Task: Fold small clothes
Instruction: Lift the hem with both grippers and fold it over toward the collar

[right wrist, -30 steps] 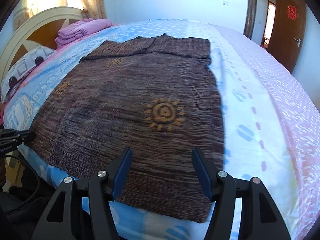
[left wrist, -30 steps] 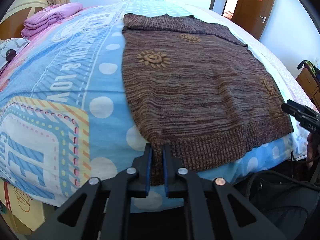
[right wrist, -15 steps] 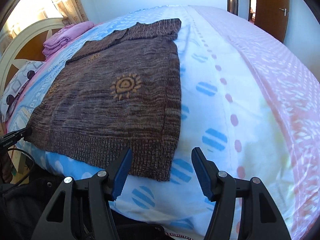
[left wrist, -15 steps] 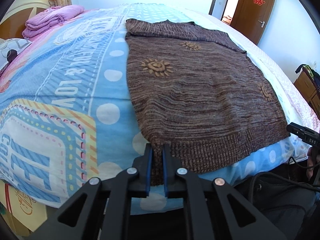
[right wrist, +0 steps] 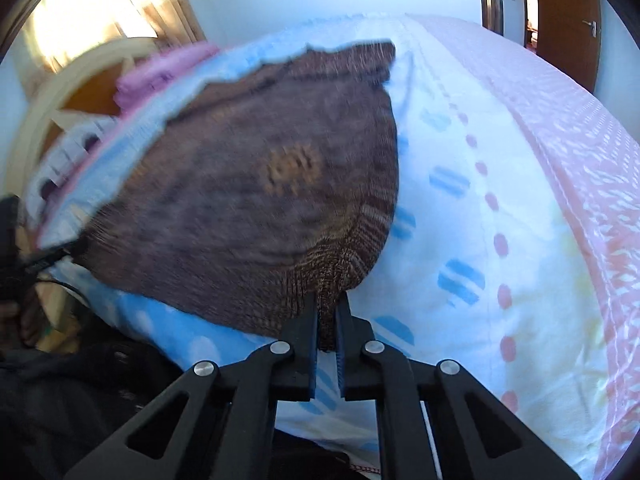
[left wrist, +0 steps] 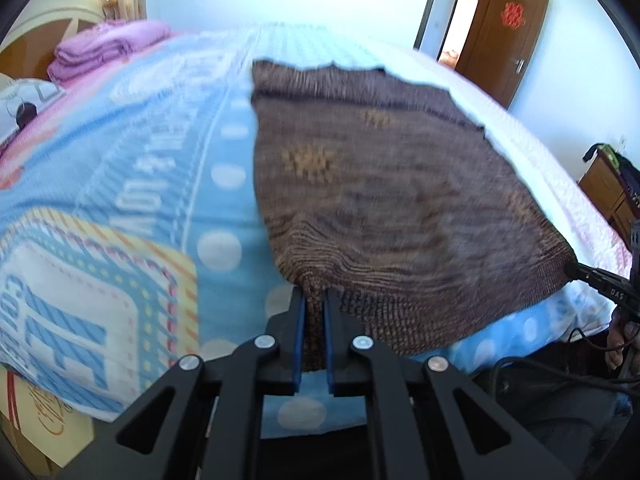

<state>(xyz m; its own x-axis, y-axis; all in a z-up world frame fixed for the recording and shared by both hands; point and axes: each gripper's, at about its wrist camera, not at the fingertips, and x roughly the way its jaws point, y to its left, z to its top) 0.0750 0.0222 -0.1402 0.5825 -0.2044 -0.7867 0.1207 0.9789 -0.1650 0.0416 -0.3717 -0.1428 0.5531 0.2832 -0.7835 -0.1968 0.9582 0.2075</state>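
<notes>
Brown striped knitted sweater [left wrist: 384,184] lies flat, centre frame, on blue patterned bedsheet [left wrist: 132,184]. My left gripper [left wrist: 314,308] and right gripper [right wrist: 328,312], jaws just closed, pinch its hem corners; no fold made yet

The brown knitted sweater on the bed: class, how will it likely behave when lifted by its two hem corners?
The brown knitted sweater will probably sag between the left gripper and right gripper: it already bunches at each. The ribbed hem looks grippy, so slipping seems unlikely.
</notes>
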